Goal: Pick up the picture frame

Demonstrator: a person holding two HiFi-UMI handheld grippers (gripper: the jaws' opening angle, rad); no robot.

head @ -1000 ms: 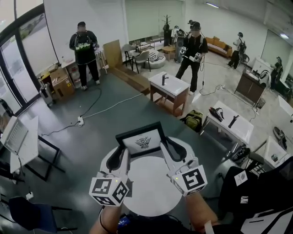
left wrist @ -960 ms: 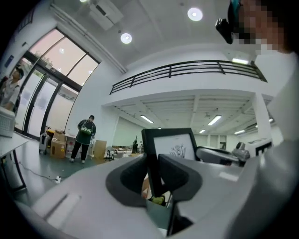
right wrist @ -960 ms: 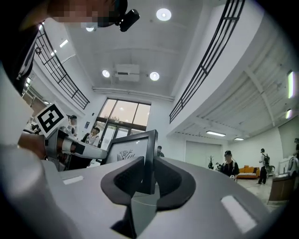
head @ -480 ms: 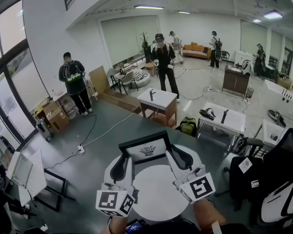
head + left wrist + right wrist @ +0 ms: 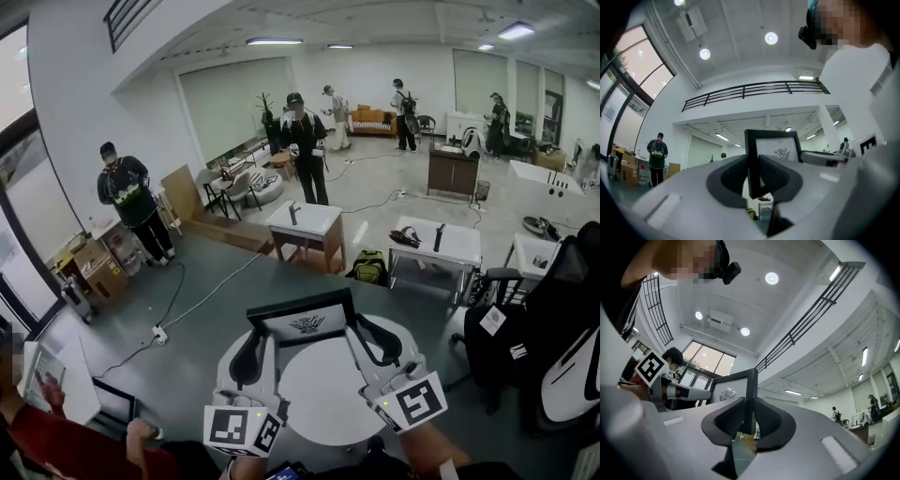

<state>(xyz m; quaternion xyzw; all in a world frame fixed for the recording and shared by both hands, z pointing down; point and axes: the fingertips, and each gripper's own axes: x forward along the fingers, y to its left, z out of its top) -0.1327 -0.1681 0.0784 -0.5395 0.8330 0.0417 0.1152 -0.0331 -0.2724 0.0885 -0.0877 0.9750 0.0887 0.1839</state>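
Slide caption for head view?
Left hand-held gripper and right hand-held gripper clamp opposite sides of the picture frame at a round white table.

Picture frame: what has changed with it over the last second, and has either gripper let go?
The picture frame has risen and moved forward over the round white table, carried by both grippers; the head view has tilted up as well. Nothing was let go: the left gripper stays clamped on its left edge, the right gripper on its right edge, and the frame is upright as before.

Bright, even light from ceiling lamps (image 5: 771,38); heavy fisheye warp, dark corners, soft foreground.
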